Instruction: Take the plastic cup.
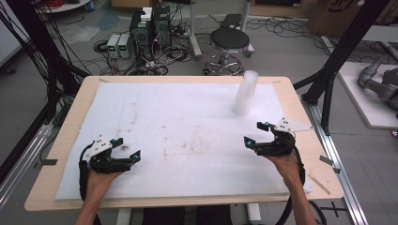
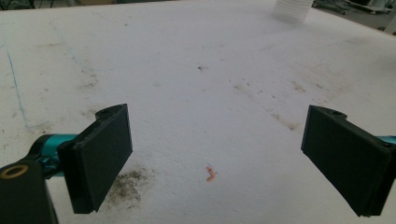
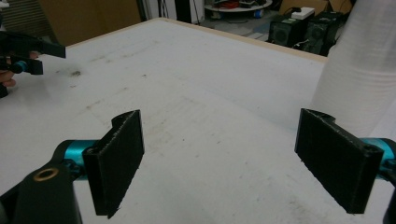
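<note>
From above, a person holds the left gripper (image 1: 127,148) and the right gripper (image 1: 256,134) low over a stained white mat (image 1: 187,108), both with jaws apart and empty. A tall stack of white cups (image 1: 245,93) stands upright at the far right, near the right gripper but not touching it.

In the left gripper view, only dirty mat lies between the spread jaws.

In the right gripper view, the stack (image 3: 359,65) rises just beyond the right jaw. I think this hand should centre the stack between the jaws before closing, gently, so nothing tips.
</note>
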`<state>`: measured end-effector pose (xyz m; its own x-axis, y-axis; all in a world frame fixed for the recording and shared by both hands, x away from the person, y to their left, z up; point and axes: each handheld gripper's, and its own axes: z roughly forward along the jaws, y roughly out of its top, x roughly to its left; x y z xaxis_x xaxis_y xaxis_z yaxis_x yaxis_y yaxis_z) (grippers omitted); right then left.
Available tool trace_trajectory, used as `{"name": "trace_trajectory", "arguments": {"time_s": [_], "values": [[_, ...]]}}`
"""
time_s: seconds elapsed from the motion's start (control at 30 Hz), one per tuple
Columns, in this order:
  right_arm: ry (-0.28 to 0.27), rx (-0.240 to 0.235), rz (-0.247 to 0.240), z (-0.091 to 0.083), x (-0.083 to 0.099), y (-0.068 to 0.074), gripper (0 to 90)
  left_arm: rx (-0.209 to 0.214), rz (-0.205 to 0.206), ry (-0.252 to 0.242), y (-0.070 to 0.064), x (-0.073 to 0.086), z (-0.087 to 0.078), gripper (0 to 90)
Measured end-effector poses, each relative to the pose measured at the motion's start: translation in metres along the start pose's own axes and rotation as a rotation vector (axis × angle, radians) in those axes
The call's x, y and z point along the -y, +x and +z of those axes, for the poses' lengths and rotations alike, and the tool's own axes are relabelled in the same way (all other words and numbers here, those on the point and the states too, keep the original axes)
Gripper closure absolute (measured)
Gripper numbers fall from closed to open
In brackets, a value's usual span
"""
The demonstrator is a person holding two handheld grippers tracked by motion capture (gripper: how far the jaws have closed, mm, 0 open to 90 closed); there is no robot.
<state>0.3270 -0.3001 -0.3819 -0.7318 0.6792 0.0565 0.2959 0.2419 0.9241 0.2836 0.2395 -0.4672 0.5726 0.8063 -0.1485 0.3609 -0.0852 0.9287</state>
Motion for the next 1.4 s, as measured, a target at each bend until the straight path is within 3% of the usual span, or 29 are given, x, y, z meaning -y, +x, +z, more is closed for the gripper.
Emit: {"name": "trace_trajectory", "arguments": {"time_s": [0.43, 0.8, 1.1, 1.4], "values": [[0.06, 0.016, -0.018, -0.018, -0.048, -0.029, 15.2, 0.001, -0.008, -0.005, 0.0, 0.0, 0.0, 8.6], [0.135, 0.034, -0.048, -0.021, -0.078, -0.054, 15.1, 0.001, -0.012, -0.001, 0.001, 0.0, 0.0, 8.6], [0.169, 0.03, -0.048, -0.005, -0.092, -0.077, 15.1, 0.001, -0.009, 0.009, 0.001, 0.0, 0.001, 8.6], [0.158, 0.007, -0.066, 0.015, -0.109, -0.103, 15.1, 0.001, -0.025, 0.014, 0.002, -0.001, 0.002, 8.7]]}}
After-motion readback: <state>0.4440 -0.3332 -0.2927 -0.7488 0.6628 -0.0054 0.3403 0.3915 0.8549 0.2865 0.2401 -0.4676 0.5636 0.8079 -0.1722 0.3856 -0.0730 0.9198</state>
